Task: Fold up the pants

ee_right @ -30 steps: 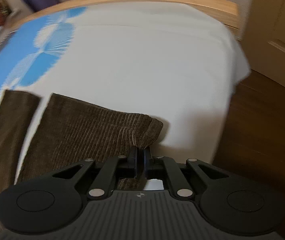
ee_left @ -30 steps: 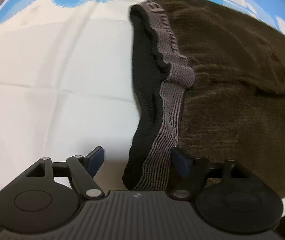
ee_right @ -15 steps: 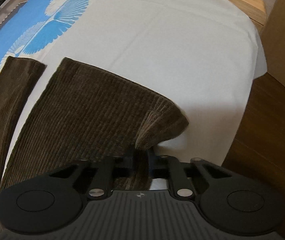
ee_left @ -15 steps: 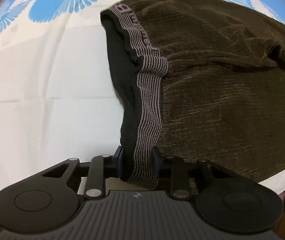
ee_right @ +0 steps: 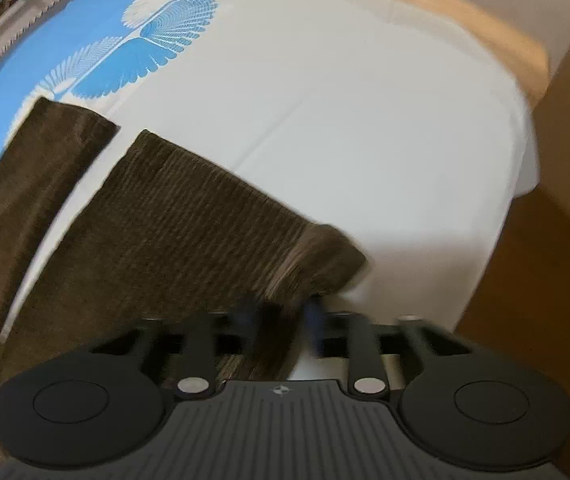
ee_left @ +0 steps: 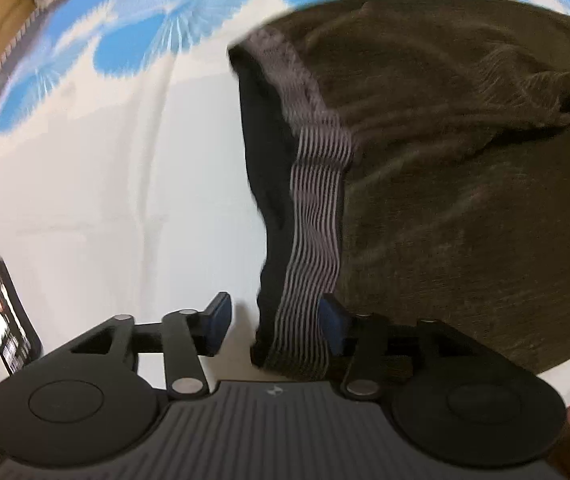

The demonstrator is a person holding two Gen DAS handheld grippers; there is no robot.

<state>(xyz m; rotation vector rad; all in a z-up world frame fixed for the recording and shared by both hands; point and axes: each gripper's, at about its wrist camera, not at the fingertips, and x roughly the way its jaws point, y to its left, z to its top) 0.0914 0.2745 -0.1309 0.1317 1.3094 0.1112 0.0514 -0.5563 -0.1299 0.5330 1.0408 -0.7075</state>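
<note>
A: Risk here? Pants (ee_left: 465, 200) lie on the bed (ee_left: 105, 180), waistband (ee_left: 317, 216) end by its near edge.
B: Both claws opening w/ cloth btwn pads, so it may slip & the fold sags.
A: Left gripper (ee_left: 273, 324)?
B: Half open, released; waistband just grazes 1 pad.
A: Right gripper (ee_right: 281, 316)?
B: Also released, hem (ee_right: 317, 264) of 1 leg btwn its fingers, near the bed's corner.

Ribbed brown corduroy pants (ee_right: 189, 216) with striped knit waistband (ee_left: 317, 216) on smooth cotton sheet (ee_right: 345, 120).
</note>
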